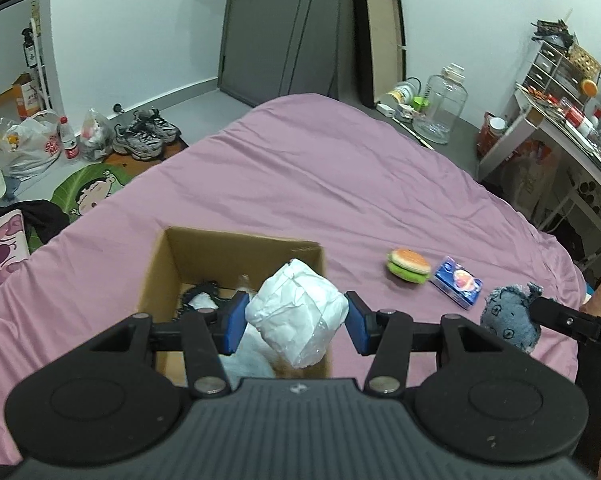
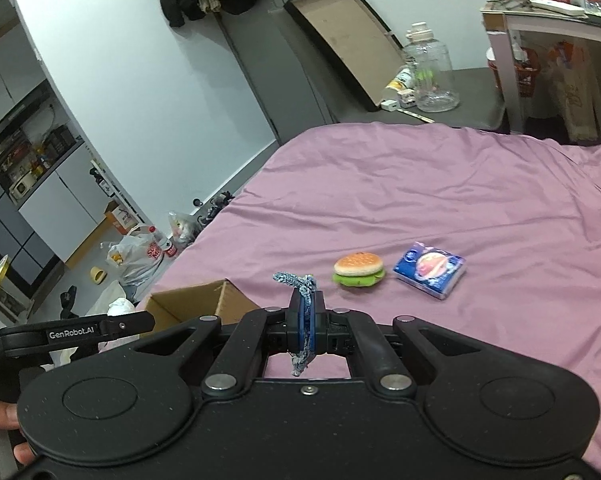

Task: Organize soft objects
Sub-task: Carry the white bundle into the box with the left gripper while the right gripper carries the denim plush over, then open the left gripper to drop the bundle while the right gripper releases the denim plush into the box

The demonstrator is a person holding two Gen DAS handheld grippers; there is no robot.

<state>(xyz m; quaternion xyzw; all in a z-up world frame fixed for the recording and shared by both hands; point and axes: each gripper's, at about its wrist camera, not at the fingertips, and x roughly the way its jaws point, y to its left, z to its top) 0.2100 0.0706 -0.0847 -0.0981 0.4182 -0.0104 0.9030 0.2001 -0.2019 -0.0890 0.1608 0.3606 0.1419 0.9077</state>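
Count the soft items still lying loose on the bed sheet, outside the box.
2: the burger plush mid-bed, and the blue tissue pack just right of it. The grippers hold two more; others may be hidden.
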